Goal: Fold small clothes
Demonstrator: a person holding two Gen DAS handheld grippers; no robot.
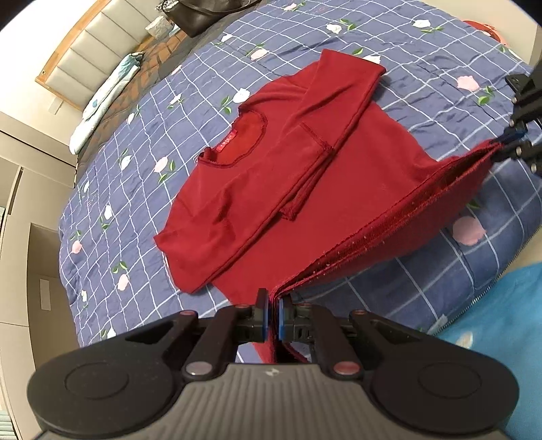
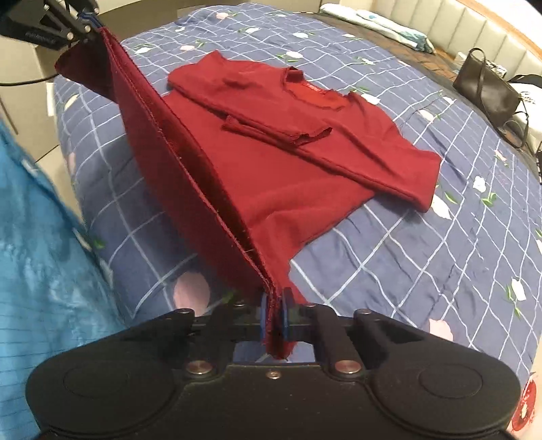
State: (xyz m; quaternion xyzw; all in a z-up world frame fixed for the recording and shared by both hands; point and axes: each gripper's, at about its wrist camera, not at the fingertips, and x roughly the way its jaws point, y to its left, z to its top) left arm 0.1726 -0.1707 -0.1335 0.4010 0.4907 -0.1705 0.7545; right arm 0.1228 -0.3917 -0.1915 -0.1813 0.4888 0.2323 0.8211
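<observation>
A dark red long-sleeved shirt (image 1: 257,189) lies face up on the blue checked bedspread (image 1: 142,142), both sleeves folded across its chest. Its bottom hem is lifted off the bed and stretched taut between my two grippers. My left gripper (image 1: 273,313) is shut on one hem corner. My right gripper (image 2: 275,313) is shut on the other corner of the shirt (image 2: 288,162). In the left wrist view the right gripper (image 1: 508,142) shows at the right edge, pinching the hem. The left gripper (image 2: 86,25) appears at the top left of the right wrist view.
A black handbag (image 2: 487,88) sits at the far side of the bed near a padded headboard (image 1: 88,44). A rolled light cloth (image 1: 105,94) lies beside it. A blue garment (image 2: 37,257) on a person fills the near side by the bed's edge.
</observation>
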